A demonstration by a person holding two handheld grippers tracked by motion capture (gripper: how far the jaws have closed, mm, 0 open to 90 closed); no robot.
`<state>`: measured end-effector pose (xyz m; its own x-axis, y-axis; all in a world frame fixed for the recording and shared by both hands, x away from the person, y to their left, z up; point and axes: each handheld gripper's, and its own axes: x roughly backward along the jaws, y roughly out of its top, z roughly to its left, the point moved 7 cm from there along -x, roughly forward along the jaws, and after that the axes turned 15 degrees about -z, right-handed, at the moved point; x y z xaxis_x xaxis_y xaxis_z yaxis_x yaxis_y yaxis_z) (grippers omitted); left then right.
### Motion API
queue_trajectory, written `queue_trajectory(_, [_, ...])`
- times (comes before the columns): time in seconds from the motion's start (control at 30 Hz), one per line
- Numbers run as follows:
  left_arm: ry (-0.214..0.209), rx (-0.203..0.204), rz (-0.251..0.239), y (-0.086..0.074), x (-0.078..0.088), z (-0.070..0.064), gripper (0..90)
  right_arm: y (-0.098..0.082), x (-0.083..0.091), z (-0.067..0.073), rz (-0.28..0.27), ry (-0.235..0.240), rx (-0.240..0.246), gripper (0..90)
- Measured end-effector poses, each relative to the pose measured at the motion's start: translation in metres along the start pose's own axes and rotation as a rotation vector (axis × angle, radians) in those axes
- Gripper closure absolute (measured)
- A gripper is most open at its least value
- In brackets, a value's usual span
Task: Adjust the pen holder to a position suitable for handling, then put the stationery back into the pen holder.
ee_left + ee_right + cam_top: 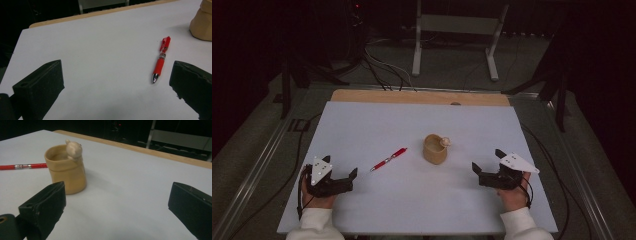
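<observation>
A small tan ceramic cup, squat and faintly lumpy in its walls like a soft sack, stands upright near the middle of a matte pale-grey table sheet; a rounded cream figurine head perches on its rim. The right gripper view shows the cup with a smooth glaze, a slight waist below the lip and the little head leaning over the edge.

To the left of the cup, close but apart from it, lies a slim red plastic pen with a chrome tip, flat on the sheet and angled, its clip end toward the cup. In the left gripper view the pen shows a ribbed rubbery grip, a clear band and a shiny metal point.

The left gripper, black, blocky and topped by a grey three-cornered plate, rests at the near edge of the sheet, to the left of the cup and beyond the pen, jaws spread wide with nothing between them. The right gripper, of the same hard black build, sits to the right of the cup and nearer the person, jaws likewise parted and empty. A bare strip of light wooden board runs behind the cup along the sheet's far edge.
</observation>
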<state>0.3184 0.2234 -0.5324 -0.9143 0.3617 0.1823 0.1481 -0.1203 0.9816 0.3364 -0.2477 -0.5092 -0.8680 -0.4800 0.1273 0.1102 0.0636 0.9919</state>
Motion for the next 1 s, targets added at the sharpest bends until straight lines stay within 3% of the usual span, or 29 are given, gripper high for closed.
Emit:
queue_trajectory(0.27, [-0.002, -0.005, 0.006, -0.001, -0.001, -0.001, 0.0, -0.011, 0.012, -0.005, 0.008, -0.014, -0.013, 1.8])
queue_trajectory(0.67, [-0.007, 0.008, 0.004, 0.004, -0.004, -0.005, 0.0, -0.013, 0.013, -0.006, -0.018, -0.019, -0.037, 1.8])
queue_trajectory(1.0, [-0.075, -0.007, 0.009, 0.018, -0.022, -0.014, 0.0, -0.016, 0.013, -0.01, -0.014, -0.03, -0.039, 1.8])
